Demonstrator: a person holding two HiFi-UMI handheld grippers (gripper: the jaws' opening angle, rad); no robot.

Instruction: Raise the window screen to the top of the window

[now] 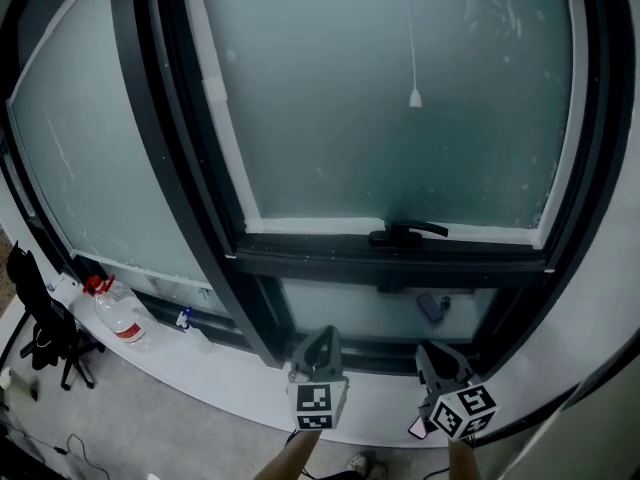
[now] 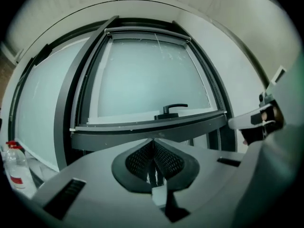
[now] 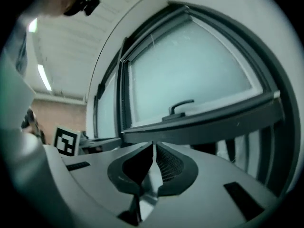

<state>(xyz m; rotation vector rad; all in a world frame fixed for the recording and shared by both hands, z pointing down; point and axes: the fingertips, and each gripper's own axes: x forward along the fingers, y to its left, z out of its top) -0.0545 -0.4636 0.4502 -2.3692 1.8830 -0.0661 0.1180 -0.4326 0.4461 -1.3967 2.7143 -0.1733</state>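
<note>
- Left tongs (image 1: 321,336), jaws pressed together on nothing, sit low at the frame's centre, below the window handle (image 1: 405,233).
- Right tongs (image 1: 433,354), likewise closed and empty, sit just to their right.
- The window screen's pull cord (image 1: 414,96) hangs at upper centre, against the frosted pane (image 1: 330,118).

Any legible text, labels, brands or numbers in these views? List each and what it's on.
No words or numbers can be read in any view.
bottle, red label: any print is too small and blurred to read.
left gripper and right gripper: their cubes carry black-and-white square marker patterns only, no letters or digits.
</note>
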